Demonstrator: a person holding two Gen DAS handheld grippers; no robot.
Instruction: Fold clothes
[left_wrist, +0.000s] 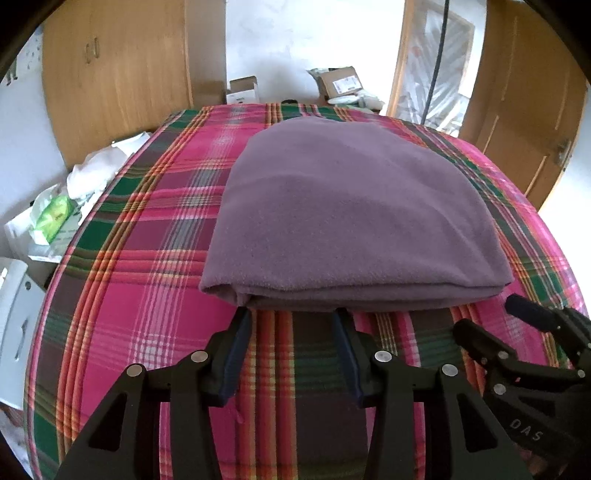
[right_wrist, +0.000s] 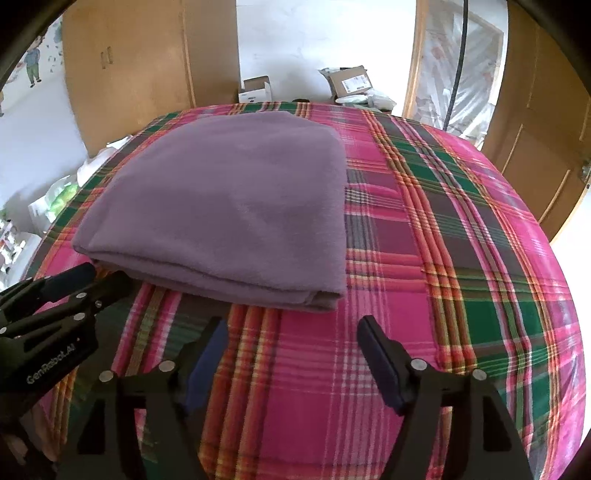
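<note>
While both grippers hover low over the plaid bedspread (left_wrist: 155, 236), a folded purple fleece garment (left_wrist: 354, 206) lies flat on it in a neat stacked rectangle, layered edges facing the cameras. Left gripper (left_wrist: 291, 317): fingers spread apart, nothing between them, tips just short of the garment's near edge, toward its left corner. Right gripper (right_wrist: 291, 325): fingers likewise spread wide and empty, over bare bedspread just in front of the garment's near right corner, not touching it. From the left wrist view the right gripper shows at the lower right edge, near the fold's right corner; from the right wrist view the left gripper's tips sit at the garment's near left corner, contact possible but hard to tell through the lens distortion.

Beyond the bed: wooden wardrobe (left_wrist: 114, 70) at back left, cardboard boxes (left_wrist: 340, 83) along the white wall, wooden door (left_wrist: 528, 110) at right. Bags and white packaging (left_wrist: 55, 214) lie piled on the floor left of the bed.
</note>
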